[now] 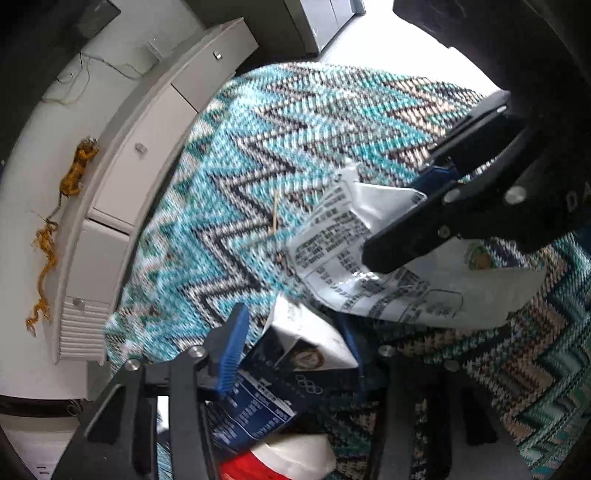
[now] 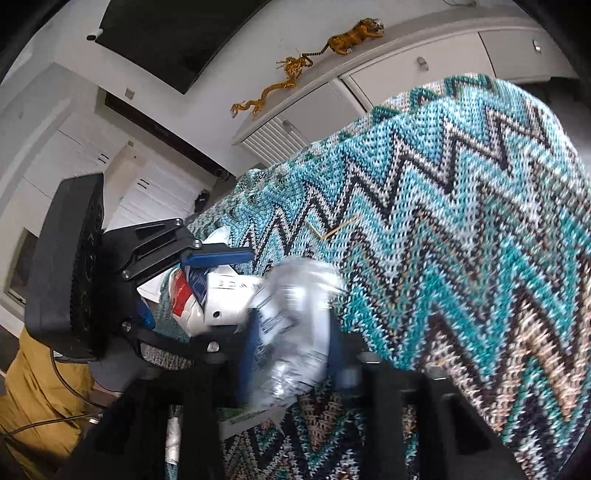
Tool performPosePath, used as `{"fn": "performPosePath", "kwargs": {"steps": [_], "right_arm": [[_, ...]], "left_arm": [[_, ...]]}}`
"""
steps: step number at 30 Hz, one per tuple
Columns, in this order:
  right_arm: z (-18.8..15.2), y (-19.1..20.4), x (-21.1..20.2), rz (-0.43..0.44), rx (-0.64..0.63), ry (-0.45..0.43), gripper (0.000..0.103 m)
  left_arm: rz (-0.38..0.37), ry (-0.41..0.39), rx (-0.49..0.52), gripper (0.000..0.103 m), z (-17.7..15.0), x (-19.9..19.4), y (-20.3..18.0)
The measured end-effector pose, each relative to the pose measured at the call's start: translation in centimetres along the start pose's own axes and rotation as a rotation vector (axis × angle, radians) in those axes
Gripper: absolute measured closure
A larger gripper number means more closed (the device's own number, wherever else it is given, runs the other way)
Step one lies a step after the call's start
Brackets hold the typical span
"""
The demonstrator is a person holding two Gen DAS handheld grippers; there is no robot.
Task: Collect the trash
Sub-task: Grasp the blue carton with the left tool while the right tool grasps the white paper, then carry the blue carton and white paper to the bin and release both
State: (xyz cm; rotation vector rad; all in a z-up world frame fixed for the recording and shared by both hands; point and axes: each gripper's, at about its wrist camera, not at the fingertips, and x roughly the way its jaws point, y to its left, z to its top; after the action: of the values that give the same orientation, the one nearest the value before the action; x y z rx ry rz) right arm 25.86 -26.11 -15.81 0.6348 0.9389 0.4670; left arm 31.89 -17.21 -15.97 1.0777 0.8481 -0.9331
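My left gripper (image 1: 291,350) is closed on a dark blue and white snack packet (image 1: 291,373), with a red and white wrapper (image 1: 280,458) under it. My right gripper (image 2: 291,339) is shut on a crumpled silver and white printed wrapper (image 2: 291,321); the same wrapper (image 1: 354,258) shows in the left wrist view under the right gripper (image 1: 402,218). The left gripper (image 2: 207,273) shows at the left of the right wrist view, holding its packets (image 2: 210,295). Both hang just above a teal zigzag knit cloth (image 1: 240,177). A thin wooden stick (image 2: 338,229) lies on the cloth (image 2: 443,221).
A white drawer cabinet (image 1: 122,177) stands beyond the cloth, with gold dragon and tiger figurines (image 2: 306,62) on top. A dark wall screen (image 2: 166,33) hangs above. White cupboards (image 2: 155,184) stand at left. A person in mustard trousers (image 2: 33,387) is at bottom left.
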Motion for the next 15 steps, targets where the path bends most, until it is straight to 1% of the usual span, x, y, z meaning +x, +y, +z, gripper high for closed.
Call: {"fn": "performPosePath", "kwargs": {"steps": [4,7,11,13,15], "right_arm": [[-0.6,-1.2,-2.5,-0.012,0.034,-0.058,0.086],[-1.4,-1.8,-5.3,-0.027,0.046,-0.111,0.087],[-3.2,-1.5,-9.7,-0.059,0.034,-0.172,0.087],[-4.2,-1.2,-12.2,-0.092,0.019,-0.201,0.087],[-5.6,-1.1,-15.1,-0.12,0.014,-0.239,0.087]], "left_arm": [[0.007,-0.061,-0.01,0.065,1.3,-2.0,-0.2],[0.021,-0.108,-0.034,0.068,2.2,-3.6,-0.4],[0.03,-0.176,-0.078,0.069,3.8,-6.2,-0.4],[0.032,-0.221,-0.113,0.069,4.6,-8.1,-0.4],[0.017,-0.263,-0.154,0.069,5.2,-10.1,-0.2]]}}
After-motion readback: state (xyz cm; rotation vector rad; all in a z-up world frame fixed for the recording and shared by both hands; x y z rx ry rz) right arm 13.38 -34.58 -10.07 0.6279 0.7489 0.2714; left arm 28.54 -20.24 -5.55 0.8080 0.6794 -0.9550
